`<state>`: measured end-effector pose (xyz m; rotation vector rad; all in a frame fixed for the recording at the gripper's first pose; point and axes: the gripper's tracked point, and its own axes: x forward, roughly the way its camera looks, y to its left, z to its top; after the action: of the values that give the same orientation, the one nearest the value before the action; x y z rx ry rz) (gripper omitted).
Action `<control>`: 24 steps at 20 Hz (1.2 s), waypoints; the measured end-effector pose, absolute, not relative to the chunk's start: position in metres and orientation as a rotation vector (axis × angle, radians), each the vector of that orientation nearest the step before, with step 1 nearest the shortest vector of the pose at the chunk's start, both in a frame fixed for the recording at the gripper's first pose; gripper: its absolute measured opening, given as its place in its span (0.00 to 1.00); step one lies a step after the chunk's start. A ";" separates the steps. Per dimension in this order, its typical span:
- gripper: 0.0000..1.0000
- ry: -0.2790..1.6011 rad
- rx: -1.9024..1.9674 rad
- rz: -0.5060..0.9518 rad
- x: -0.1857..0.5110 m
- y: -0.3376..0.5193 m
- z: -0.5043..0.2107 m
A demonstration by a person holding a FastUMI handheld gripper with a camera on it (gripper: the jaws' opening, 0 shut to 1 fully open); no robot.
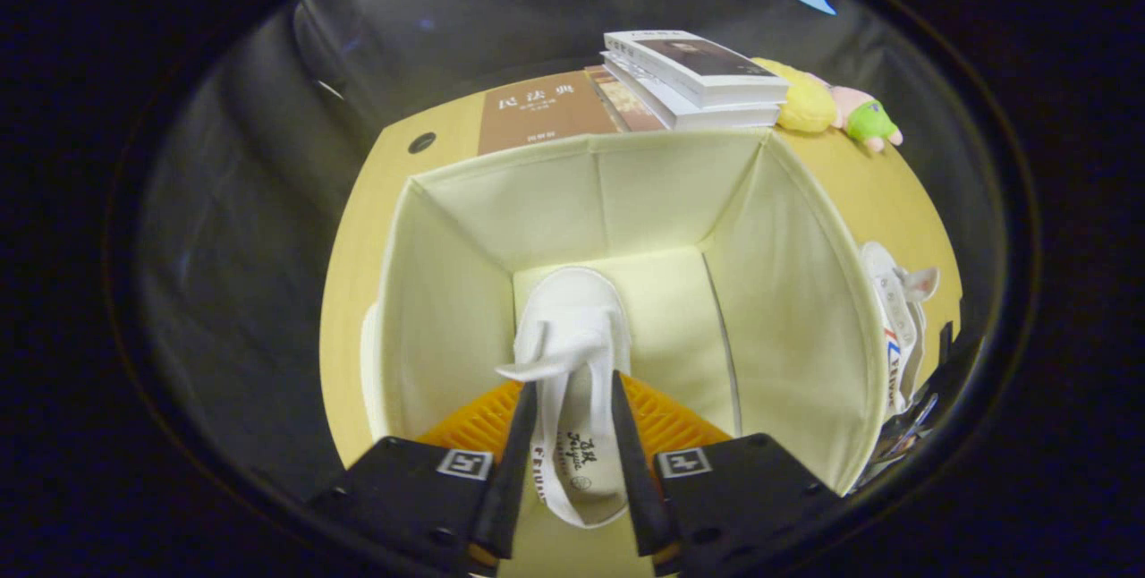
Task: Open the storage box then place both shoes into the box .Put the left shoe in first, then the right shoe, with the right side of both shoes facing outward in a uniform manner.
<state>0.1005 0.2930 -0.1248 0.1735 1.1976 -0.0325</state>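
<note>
The cream fabric storage box (805, 310) stands open on the wooden table, and I look down into it. A white shoe (572, 327) hangs inside the box, toe pointing down toward the box floor, its heel opening and insole between my fingers. My gripper (572, 457) is shut on the shoe's heel part, one finger on each side. The second white shoe (894, 327) lies on the table outside the box's right wall, partly hidden by that wall.
Beyond the box lie a brown book (537, 113) and a stack of books (698, 77). A yellow and green plush toy (832, 108) rests to the right of the stack. A dark hole (421, 142) marks the table's far left part.
</note>
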 end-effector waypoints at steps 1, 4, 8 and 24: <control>0.69 1.184 0.167 -0.034 0.100 0.287 -0.119; 1.00 1.116 0.187 -0.018 0.102 0.275 -0.097; 1.00 1.020 0.206 -0.064 0.100 0.232 -0.059; 0.98 1.097 -0.117 -0.448 0.044 -0.056 -0.090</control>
<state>0.0443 -0.0560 -0.0899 -0.1167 1.0972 -0.4482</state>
